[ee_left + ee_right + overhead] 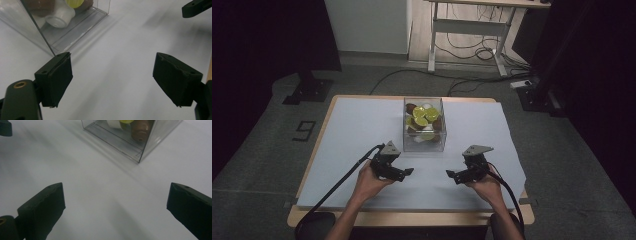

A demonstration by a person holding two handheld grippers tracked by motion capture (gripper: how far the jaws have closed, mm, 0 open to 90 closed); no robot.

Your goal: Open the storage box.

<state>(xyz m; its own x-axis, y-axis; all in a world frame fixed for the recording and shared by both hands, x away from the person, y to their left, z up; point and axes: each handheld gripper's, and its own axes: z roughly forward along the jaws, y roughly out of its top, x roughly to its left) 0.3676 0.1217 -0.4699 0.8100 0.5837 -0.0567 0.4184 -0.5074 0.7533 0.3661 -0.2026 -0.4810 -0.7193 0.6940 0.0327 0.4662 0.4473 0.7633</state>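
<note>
Clear plastic box (424, 125) of yellow, white and brown pieces sits mid-bench (362, 125), between and beyond your left claw (408, 172) and right claw (451, 174), both spread and empty, likely ready to flank it.

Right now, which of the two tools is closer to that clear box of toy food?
Left, slightly. The left tool sits just below the clear box's near-left corner. The right tool sits off the near-right corner, a little farther out. Both are open and touch nothing.
</note>
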